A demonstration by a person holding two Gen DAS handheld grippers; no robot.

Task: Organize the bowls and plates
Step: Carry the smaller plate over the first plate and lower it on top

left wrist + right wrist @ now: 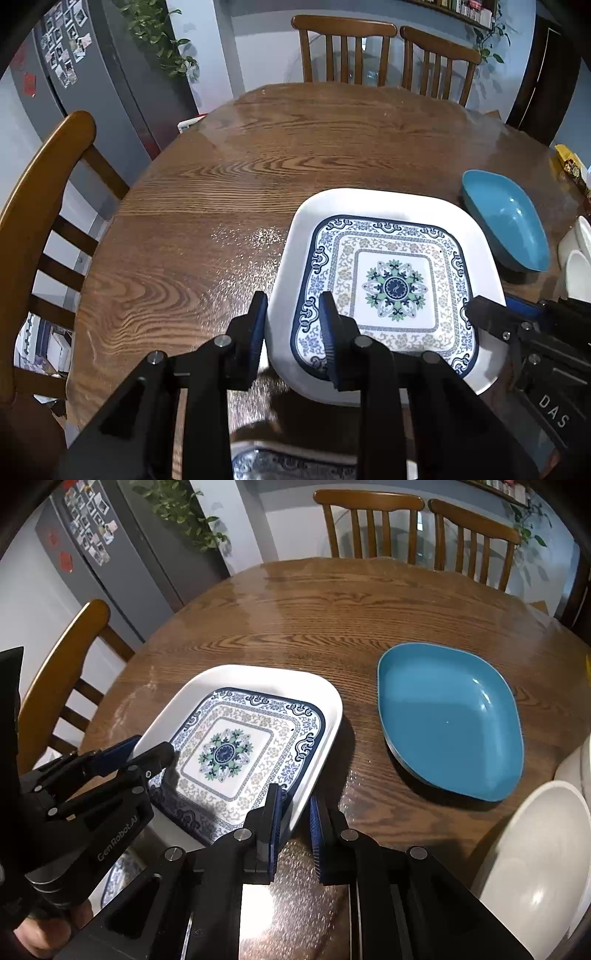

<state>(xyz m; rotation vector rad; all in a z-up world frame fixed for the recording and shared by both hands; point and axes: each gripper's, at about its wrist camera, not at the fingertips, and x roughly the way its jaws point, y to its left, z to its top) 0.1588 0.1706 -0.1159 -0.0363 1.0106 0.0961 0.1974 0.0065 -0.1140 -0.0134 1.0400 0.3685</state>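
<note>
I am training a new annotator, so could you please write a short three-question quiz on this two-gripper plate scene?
1. True or false: the patterned plate lies flat on the table.
2. Which grippers clamp that plate's rim? A) left only B) right only C) both
3. What colour is the empty dish beside it?

Key:
1. False; its near edge is lifted and tilted.
2. C; the left gripper and right gripper each pinch a near edge.
3. Blue.
</note>
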